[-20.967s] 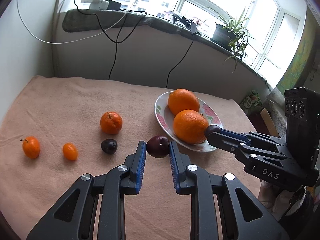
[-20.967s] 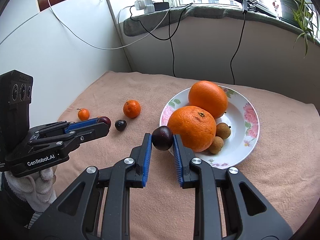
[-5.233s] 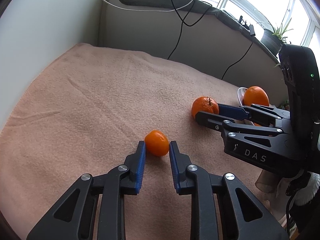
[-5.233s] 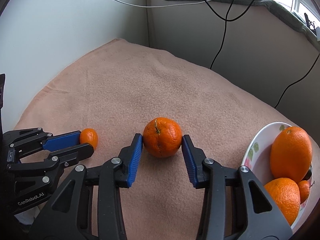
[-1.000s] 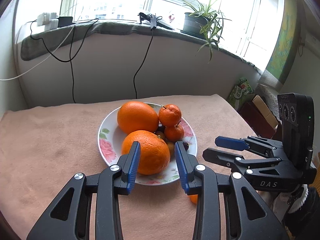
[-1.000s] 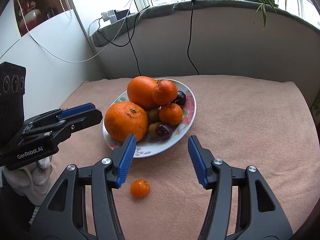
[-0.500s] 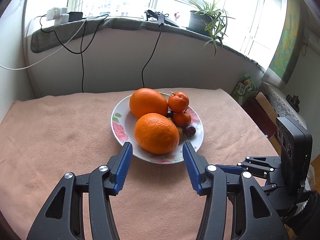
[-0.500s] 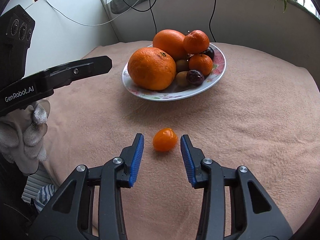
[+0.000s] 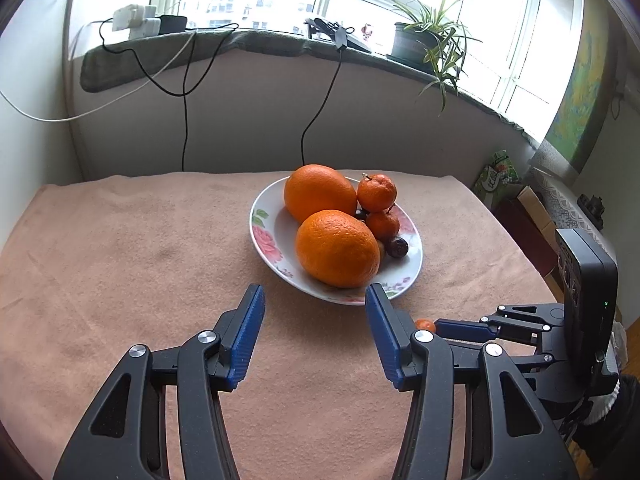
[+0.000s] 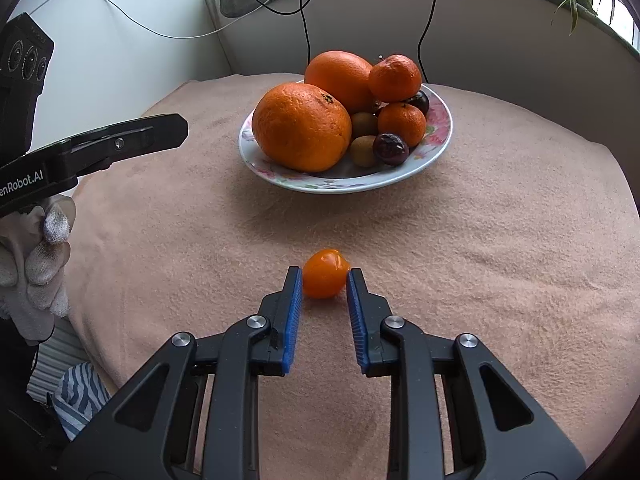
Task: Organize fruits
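A small orange kumquat [image 10: 325, 273] lies on the pink cloth, between the blue pads of my right gripper [image 10: 322, 280], which has closed onto its sides. It also shows in the left wrist view [image 9: 425, 325], at the right gripper's tips. A floral plate [image 10: 438, 148] behind it holds two big oranges [image 10: 301, 126], two tangerines [image 10: 401, 124], dark plums and brown fruits. My left gripper [image 9: 315, 298] is open and empty, just in front of the plate [image 9: 267, 232].
The pink cloth-covered table [image 9: 132, 248] ends at a wall and a windowsill with cables [image 9: 184, 92] and a potted plant [image 9: 432, 46]. Boxes and bags [image 9: 496, 178] stand beside the table on the right.
My right gripper has moved down and forward and closed on the kumquat. My left gripper has opened wider and pulled back a little from the plate.
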Available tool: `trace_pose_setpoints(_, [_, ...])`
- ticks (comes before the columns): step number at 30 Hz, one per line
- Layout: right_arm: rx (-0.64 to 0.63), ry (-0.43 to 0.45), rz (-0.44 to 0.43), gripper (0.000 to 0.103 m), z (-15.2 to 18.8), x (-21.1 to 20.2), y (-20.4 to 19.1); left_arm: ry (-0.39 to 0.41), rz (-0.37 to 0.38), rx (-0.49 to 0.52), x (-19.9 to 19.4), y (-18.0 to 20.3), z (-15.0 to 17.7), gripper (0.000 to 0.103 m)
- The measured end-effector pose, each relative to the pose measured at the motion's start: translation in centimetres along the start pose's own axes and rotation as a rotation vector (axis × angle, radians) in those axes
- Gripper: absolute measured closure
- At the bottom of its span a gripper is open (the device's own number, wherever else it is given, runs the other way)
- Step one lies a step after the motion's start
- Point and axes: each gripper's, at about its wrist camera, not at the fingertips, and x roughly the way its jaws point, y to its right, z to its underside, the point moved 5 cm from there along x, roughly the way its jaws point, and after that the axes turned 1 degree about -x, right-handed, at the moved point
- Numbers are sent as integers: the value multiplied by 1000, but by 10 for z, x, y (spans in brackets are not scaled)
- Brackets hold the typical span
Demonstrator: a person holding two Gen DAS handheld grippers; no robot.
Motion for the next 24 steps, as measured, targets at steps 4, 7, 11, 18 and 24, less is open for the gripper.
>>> trace_pose_setpoints(4, [9, 33, 5, 81, -6, -11, 2, -1, -6, -3, -2, -3, 3, 52])
trace_pose_setpoints(7, [16, 77, 19, 88, -18, -20, 4, -1, -8, -7, -2, -4, 4, 52])
trace_pose_setpoints(11, [11, 99, 23, 88, -35, -17, 5, -6, -8, -7, -3, -4, 6, 52])
trace_pose_setpoints(18, [85, 42, -40, 71, -25, -2, 12, -8, -20, -17, -7, -12, 10, 52])
trace_pose_setpoints(24, [34, 17, -37, 59, -9, -2, 1, -9, -25, -26, -6, -17, 10, 51])
